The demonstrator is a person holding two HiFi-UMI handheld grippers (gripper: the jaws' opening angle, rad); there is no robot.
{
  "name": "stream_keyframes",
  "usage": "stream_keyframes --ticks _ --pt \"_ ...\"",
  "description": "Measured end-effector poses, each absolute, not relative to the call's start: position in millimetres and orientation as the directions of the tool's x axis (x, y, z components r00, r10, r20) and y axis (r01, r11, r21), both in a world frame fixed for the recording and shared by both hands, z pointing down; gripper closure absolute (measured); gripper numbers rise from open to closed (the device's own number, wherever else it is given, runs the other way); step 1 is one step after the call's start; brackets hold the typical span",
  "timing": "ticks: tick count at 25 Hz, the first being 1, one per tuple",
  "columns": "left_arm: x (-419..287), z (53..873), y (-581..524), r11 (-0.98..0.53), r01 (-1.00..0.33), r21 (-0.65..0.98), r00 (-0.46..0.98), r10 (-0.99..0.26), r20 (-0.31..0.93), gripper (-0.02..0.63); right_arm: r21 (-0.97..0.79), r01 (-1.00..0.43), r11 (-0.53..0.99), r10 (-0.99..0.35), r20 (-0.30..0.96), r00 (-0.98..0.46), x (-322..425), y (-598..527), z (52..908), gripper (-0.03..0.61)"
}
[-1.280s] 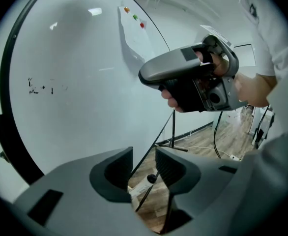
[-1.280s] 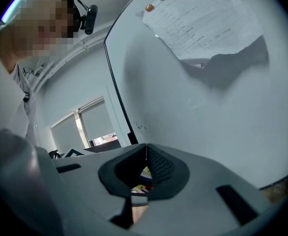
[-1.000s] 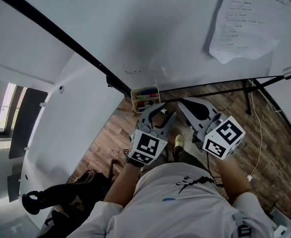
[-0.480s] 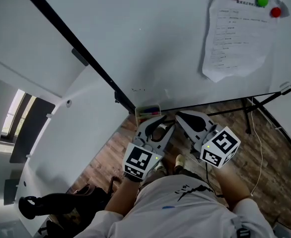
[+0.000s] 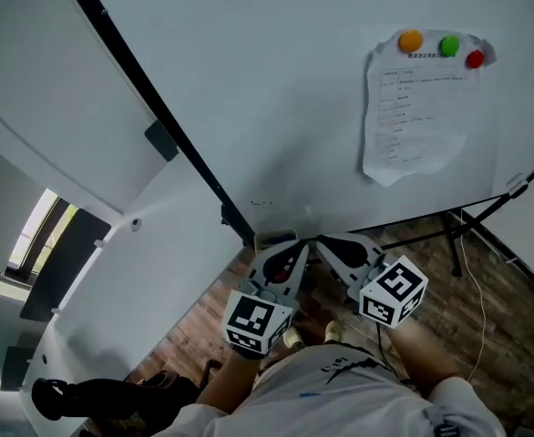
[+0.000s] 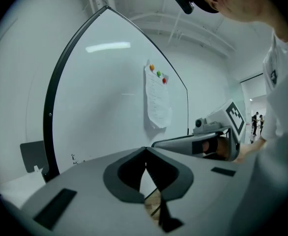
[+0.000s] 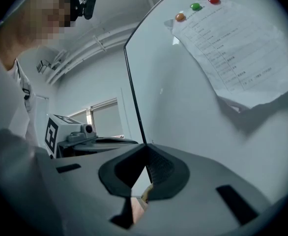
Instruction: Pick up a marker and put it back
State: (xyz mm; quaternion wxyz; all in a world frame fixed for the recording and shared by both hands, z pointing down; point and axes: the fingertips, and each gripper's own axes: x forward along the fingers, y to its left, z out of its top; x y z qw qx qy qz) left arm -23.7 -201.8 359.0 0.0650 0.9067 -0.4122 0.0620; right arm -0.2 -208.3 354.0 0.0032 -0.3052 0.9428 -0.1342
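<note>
A small marker box (image 5: 273,238) hangs at the whiteboard's lower edge, mostly hidden behind my grippers; something red shows just below it through the left gripper's frame. My left gripper (image 5: 296,245) is raised in front of the box. Its jaws have just been closing, and in the left gripper view its tips (image 6: 145,150) meet with nothing between them. My right gripper (image 5: 320,241) is beside it, tips close to the left one's. In the right gripper view its pads (image 7: 156,168) also meet at the tip, empty. No marker is held by either gripper.
The large whiteboard (image 5: 294,107) fills the view ahead, with a paper sheet (image 5: 413,107) pinned by three coloured magnets. Its black stand legs (image 5: 486,208) and a white cable (image 5: 477,335) run over the wooden floor. A black bag (image 5: 94,399) lies at lower left.
Both grippers have risen toward the board's lower edge and now cover most of the marker box. The left jaws went from spread wide to shut. The head view tilted upward.
</note>
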Motion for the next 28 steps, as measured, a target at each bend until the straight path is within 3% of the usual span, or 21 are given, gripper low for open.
stream_keyframes --ticks 28 --pt "-31 344 -194 -0.641 -0.761 0.101 0.649 -0.750 0.128 0.601 -0.230 -0.580 0.782 -0.575 0.097 -0.813 -11 -201 348 0.566"
